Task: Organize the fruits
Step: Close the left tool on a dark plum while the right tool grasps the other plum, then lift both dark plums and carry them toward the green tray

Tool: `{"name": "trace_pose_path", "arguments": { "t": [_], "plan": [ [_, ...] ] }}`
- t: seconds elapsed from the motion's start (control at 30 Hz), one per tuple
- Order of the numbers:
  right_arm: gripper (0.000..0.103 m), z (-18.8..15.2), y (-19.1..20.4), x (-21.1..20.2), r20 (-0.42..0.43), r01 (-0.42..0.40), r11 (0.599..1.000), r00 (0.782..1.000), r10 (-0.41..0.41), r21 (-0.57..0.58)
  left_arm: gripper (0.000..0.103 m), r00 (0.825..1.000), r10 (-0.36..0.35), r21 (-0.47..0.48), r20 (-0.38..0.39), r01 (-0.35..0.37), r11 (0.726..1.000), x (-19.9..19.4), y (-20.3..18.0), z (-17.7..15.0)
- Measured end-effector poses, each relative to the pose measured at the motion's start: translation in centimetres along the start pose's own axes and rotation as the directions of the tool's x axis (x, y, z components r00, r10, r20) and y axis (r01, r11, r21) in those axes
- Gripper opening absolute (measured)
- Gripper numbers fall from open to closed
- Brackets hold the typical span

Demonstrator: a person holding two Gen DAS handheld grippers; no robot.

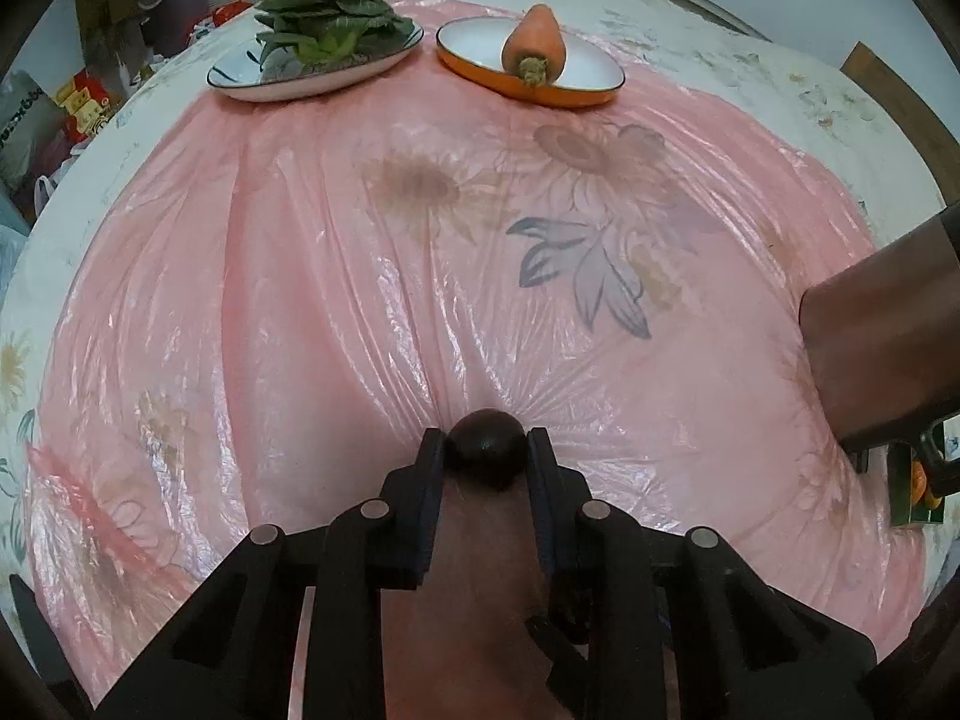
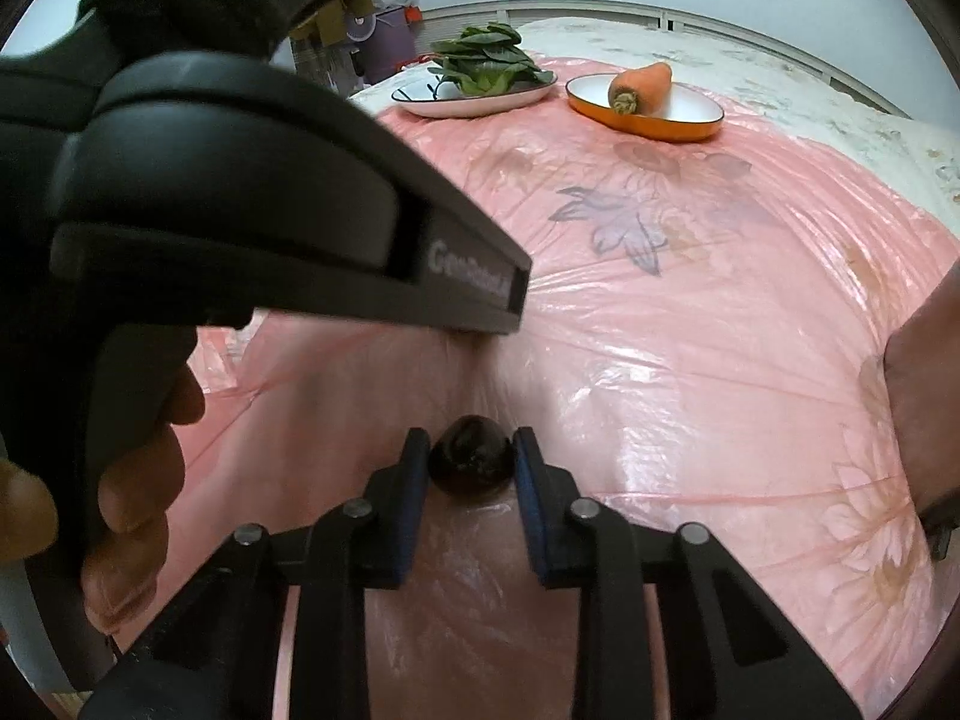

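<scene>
In the left wrist view a dark, round, glossy fruit sits on the pink plastic sheet. My left gripper is shut on it, one pad on each side. The right wrist view shows a similar dark fruit between the blue-padded fingers of my right gripper, and both pads touch it. At the far side of the table a carrot lies in an orange oval dish, and leafy greens lie on a white plate.
The left gripper's black body and the hand holding it fill the left of the right wrist view. A bare forearm comes in from the right. Boxes and bags stand beyond the table's left edge.
</scene>
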State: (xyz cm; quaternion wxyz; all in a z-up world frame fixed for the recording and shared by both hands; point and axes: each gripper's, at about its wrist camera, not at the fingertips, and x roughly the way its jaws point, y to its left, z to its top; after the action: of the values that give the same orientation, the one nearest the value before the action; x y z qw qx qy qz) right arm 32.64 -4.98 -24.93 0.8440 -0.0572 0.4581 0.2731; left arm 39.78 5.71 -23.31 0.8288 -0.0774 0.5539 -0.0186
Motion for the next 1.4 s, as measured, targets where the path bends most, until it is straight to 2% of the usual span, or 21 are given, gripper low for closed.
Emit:
{"name": "trace_pose_path", "arguments": {
  "t": [0.5,0.83,1.07,1.4],
  "plan": [
    [0.056,-0.3,-1.1,-2.0,0.028,0.007,1.0,1.0,-0.007,0.026,0.022,0.992,-0.046,-0.044,0.115,0.051,0.998,-4.2,0.7,-0.1],
    [0.056,-1.2,-1.2,-3.9,0.051,0.016,0.998,0.998,-0.019,0.057,0.022,0.99,-0.055,-0.077,0.132,0.065,0.995,-5.3,1.8,-1.2],
    [0.056,-1.7,-2.1,-6.3,0.075,0.015,0.997,0.997,-0.021,0.074,0.022,0.985,-0.066,-0.04,0.157,0.073,0.997,-7.9,1.1,-3.6],
    [0.056,-5.0,-4.4,-10.7,0.073,0.025,0.992,0.997,-0.034,0.121,0.022,0.989,-0.086,0.007,0.122,0.086,0.996,-10.2,-2.5,-7.9]
  ]
}}
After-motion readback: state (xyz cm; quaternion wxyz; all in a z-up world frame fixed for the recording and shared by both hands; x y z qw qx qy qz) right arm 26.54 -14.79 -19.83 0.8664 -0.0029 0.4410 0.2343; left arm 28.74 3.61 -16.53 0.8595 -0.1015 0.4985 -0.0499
